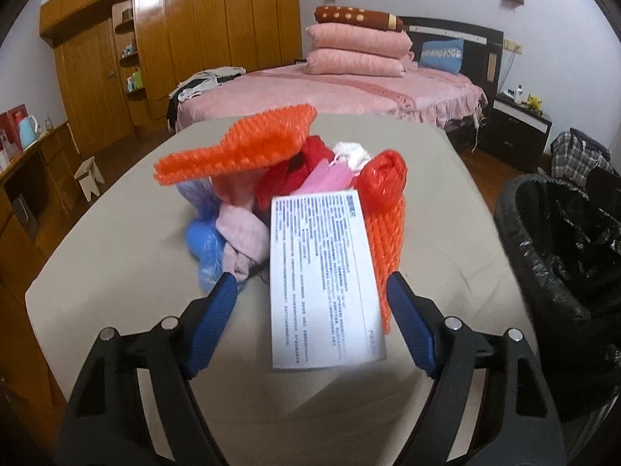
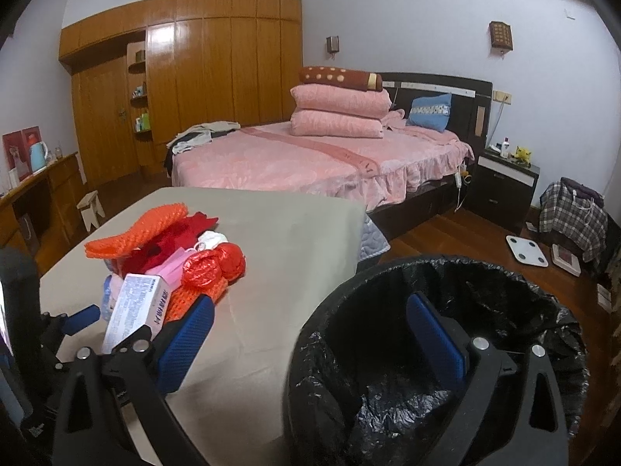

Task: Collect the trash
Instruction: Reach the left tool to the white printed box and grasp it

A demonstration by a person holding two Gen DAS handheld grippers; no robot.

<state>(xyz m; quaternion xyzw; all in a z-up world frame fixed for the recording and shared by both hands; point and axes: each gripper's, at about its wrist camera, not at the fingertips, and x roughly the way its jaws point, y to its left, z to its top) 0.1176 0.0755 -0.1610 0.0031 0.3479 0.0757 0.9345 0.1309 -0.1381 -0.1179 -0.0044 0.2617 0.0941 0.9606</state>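
A pile of trash lies on the beige table [image 1: 116, 256]: orange foam netting [image 1: 240, 143], red plastic [image 1: 295, 171], a pink mask [image 1: 330, 174], a blue plastic bag [image 1: 205, 244], pink cloth [image 1: 240, 240] and a white printed box [image 1: 326, 275] at the front. My left gripper [image 1: 310, 295] is open, its jaws on either side of the box, not touching it. My right gripper [image 2: 310, 306] is open and empty, over the rim of the black-lined bin [image 2: 504, 295]. The box [image 2: 136, 306] and pile [image 2: 167, 240] show at the left in the right wrist view, as does the left gripper [image 2: 77, 318].
The bin [image 1: 562, 240] stands at the table's right edge. A pink bed [image 2: 310, 159] with stacked pillows is behind the table. A wooden wardrobe [image 2: 194, 77], a desk with a kettle [image 2: 39, 155], a small stool [image 2: 91, 207], a nightstand [image 2: 504, 186] and a floor scale [image 2: 528, 250] surround it.
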